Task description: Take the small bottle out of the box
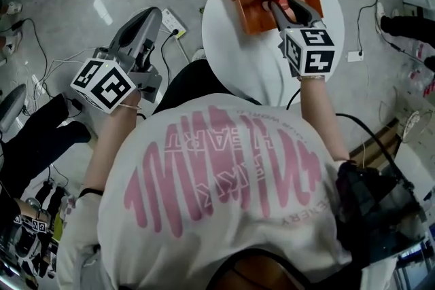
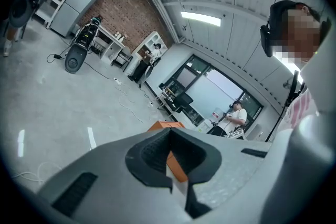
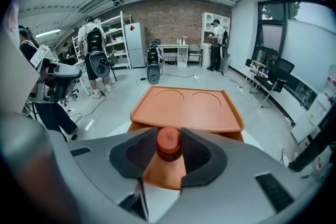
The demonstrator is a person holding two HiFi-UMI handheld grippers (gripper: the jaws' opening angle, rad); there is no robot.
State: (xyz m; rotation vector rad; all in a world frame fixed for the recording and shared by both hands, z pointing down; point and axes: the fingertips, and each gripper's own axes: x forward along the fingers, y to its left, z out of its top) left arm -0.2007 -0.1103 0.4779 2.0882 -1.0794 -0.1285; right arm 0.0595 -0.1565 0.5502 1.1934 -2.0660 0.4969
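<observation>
– Right gripper view gives the best look at it: the small bottle [image 3: 169, 148] stands upright inside the orange box [image 3: 157, 173], close to the wall nearest us. Only its top shows.

– And the hold on it?

– The right gripper [image 3: 169, 136] has its two jaws around the cap, one on each side. As far as I can judge, both tips touch it, so I'd call it clamped on the cap, though lightly.

– Then the step is the lift. How would you do it?

– Straight up, slowly, and with no tilt until the base is over the wall. The hold is high on a small round cap, so I'd expect the bottle to swing or slip if it is pulled sideways early. A squarer, firmer pinch before rising would help.

– What does the bottle look like?

– It has a round orange-red cap with a faint raised mark on top and a darker red band beneath. The jaws and the box hide the body, so I can't tell its shape or how full it is.

– The box itself?

– It is open, with the lid [image 3: 186, 107] thrown back flat and two round recesses in it. It sits on a white round table [image 1: 272, 78] and looks light, so it may come up with the bottle if the bottle fits tightly.

– Could the other hand steady it?

– Maybe. The left gripper [image 2: 169, 131] is held off to the side, well away from the table, with its tips together on nothing.
</observation>
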